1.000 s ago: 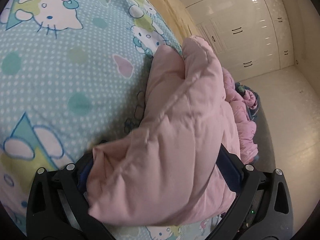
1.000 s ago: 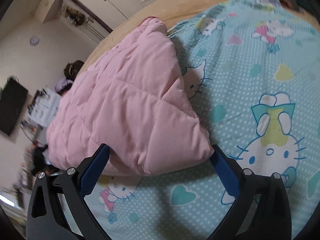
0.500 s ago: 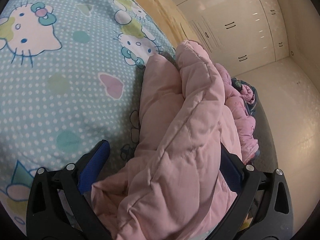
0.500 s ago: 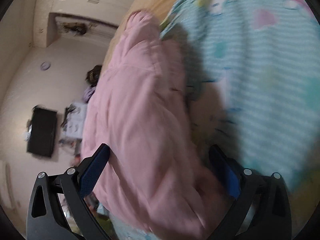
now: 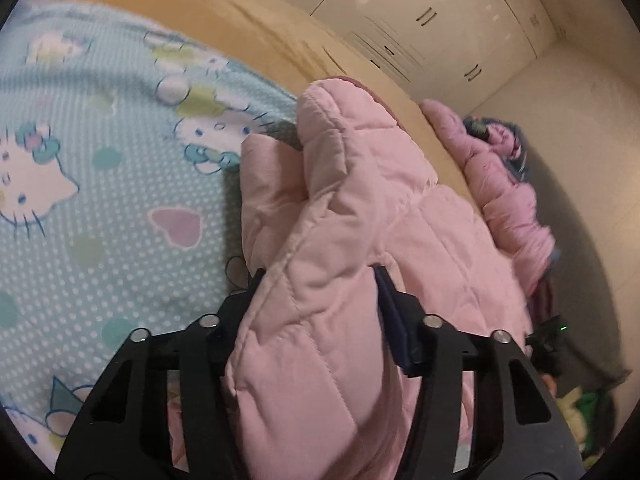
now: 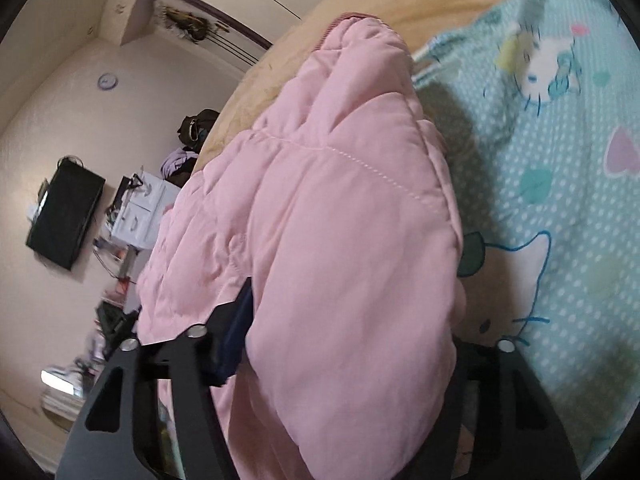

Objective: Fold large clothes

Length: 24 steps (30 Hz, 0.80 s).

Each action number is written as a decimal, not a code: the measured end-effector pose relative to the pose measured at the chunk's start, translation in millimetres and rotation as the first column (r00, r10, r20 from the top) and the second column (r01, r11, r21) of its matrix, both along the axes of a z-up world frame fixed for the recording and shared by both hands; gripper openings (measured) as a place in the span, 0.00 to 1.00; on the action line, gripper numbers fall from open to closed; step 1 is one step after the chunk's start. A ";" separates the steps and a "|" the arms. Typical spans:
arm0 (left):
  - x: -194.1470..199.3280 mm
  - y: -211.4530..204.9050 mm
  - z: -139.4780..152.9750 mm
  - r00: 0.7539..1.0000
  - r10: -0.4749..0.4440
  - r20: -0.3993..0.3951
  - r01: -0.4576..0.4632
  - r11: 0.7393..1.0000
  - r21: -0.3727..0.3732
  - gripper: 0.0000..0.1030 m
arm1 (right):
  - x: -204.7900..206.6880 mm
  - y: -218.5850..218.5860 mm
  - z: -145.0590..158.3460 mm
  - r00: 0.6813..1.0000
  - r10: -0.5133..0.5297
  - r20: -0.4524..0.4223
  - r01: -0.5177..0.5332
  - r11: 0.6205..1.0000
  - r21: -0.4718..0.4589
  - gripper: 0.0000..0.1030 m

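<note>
Pink quilted jacket [image 5: 352,216] bunched on the cartoon-cat bedsheet [image 5: 100,208], gathered between both our grippers.

Our left gripper [image 5: 316,280] is closing, its blue pads pressing a thick fold of padding at the near edge; our right gripper [image 6: 352,304] is closing too, jacket bulk packed between its jaws. The far sleeve lies over the tan mattress edge [image 5: 256,28], below white wardrobes [image 5: 440,16].

Black skeletal hand-held gripper [image 5: 316,280] frames with triangular cut-outs, silver screws, dark blue finger pads [image 5: 394,320].
</note>
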<state>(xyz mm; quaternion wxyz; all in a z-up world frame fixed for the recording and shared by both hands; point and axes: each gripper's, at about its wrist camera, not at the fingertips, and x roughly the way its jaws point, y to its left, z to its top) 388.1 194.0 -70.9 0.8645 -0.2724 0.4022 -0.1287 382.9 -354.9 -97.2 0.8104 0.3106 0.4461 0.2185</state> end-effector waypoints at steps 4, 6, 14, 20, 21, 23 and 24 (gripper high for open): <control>-1.8 -12.4 8.4 1.000 0.004 0.016 -0.006 0.997 0.074 0.35 | -5.6 7.3 3.7 0.999 -0.016 0.029 0.017 0.999 -0.032 0.50; -3.5 -16.6 10.5 1.000 0.002 0.021 -0.004 0.996 0.093 0.34 | -2.7 13.6 4.2 0.999 -0.019 0.038 0.021 0.999 -0.050 0.49; -18.0 -13.5 14.6 0.999 -0.003 0.045 -0.002 0.994 0.109 0.30 | -1.5 19.7 1.4 0.996 -0.032 0.078 0.036 0.998 -0.042 0.44; -32.6 -20.1 30.3 0.996 -0.022 0.091 0.010 0.992 0.125 0.27 | -13.2 8.6 18.2 0.995 -0.027 0.098 0.024 0.999 0.041 0.37; -36.2 -20.3 32.9 0.995 -0.022 0.098 0.010 0.993 0.120 0.27 | -18.2 9.4 25.5 0.993 -0.017 0.113 0.012 0.999 0.045 0.36; -47.7 -20.2 39.8 0.994 -0.025 0.109 0.013 0.994 0.110 0.26 | -30.4 13.2 41.2 0.990 0.009 0.141 -0.015 0.999 0.042 0.36; -53.6 -20.6 43.7 0.993 -0.029 0.117 0.016 0.993 0.113 0.26 | -37.4 16.5 49.1 0.987 0.025 0.157 -0.031 0.999 0.037 0.36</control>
